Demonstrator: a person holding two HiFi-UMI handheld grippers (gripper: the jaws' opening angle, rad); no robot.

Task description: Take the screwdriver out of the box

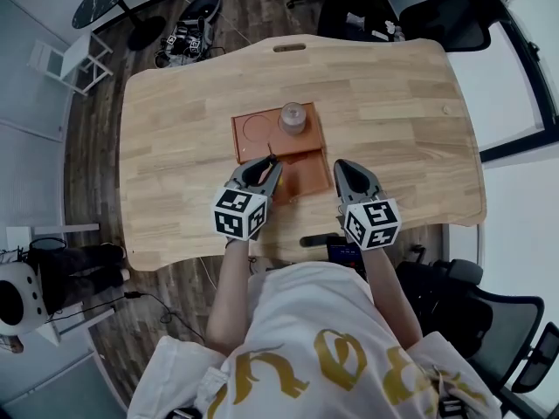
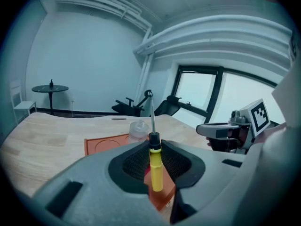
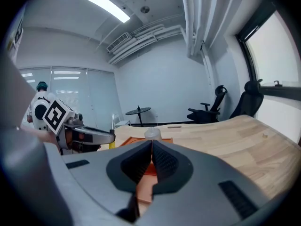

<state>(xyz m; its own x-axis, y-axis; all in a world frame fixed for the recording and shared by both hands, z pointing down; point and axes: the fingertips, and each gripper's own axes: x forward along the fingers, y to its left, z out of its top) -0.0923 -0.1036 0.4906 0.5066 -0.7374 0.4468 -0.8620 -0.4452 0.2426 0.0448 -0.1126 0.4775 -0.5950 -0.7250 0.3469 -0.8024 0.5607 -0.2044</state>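
Note:
A screwdriver (image 2: 155, 166) with a yellow handle, black collar and thin metal shaft stands upright between the pads of my left gripper (image 2: 154, 160), which is shut on its handle. From the head view that left gripper (image 1: 262, 173) hovers over the near left part of the orange box (image 1: 301, 177), and the screwdriver's dark tip (image 1: 272, 157) pokes out past the jaws. My right gripper (image 1: 352, 177) hangs just right of the box with its jaws pressed together and nothing between them (image 3: 151, 161). The box (image 2: 106, 145) lies on the wooden table (image 1: 393, 120).
A clear plastic jar (image 1: 293, 117) stands in the far part of the box, next to a round recess (image 1: 257, 128). Office chairs (image 1: 441, 16) stand beyond and to the right of the table. The table's near edge runs just under both grippers.

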